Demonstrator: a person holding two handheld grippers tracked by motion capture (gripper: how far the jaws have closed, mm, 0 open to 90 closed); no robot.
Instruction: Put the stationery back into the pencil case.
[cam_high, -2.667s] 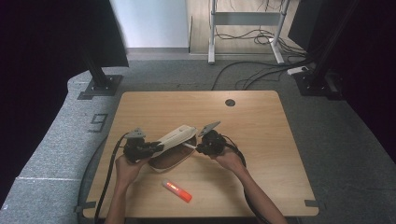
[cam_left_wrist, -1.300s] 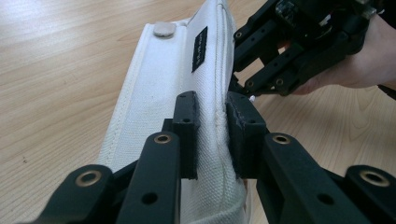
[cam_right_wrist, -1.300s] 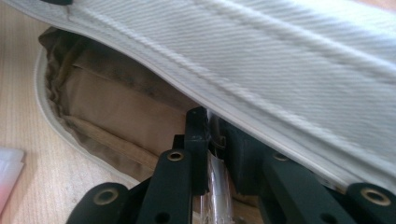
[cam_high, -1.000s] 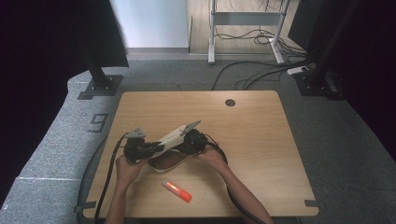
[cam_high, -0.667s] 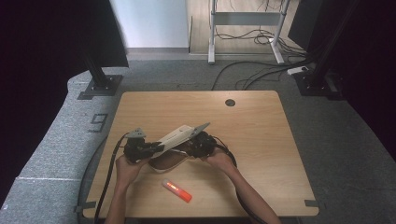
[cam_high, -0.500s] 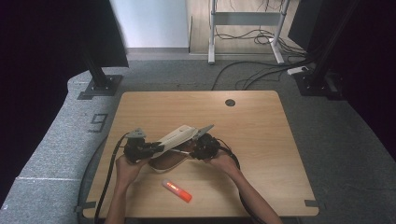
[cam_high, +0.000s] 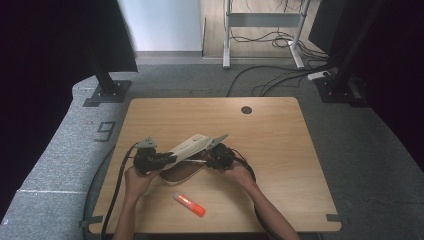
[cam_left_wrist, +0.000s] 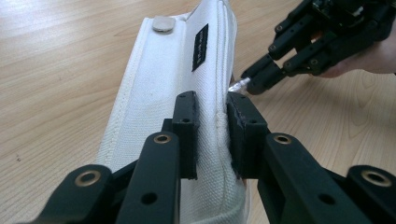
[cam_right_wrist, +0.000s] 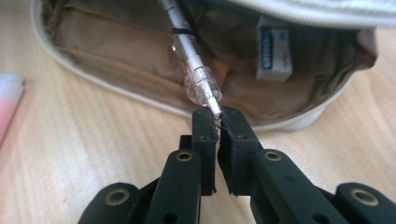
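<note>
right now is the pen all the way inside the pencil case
No: in the right gripper view the pen sticks out past the rim of the open pencil case, its tip pinched by the right gripper.

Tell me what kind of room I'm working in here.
Probably a lab or recording workspace: a lone wooden table on grey carpet, loose cables behind it, and a floor marking "9".

Even soft light, dark surround, sharp close-ups, blurred far background
</note>
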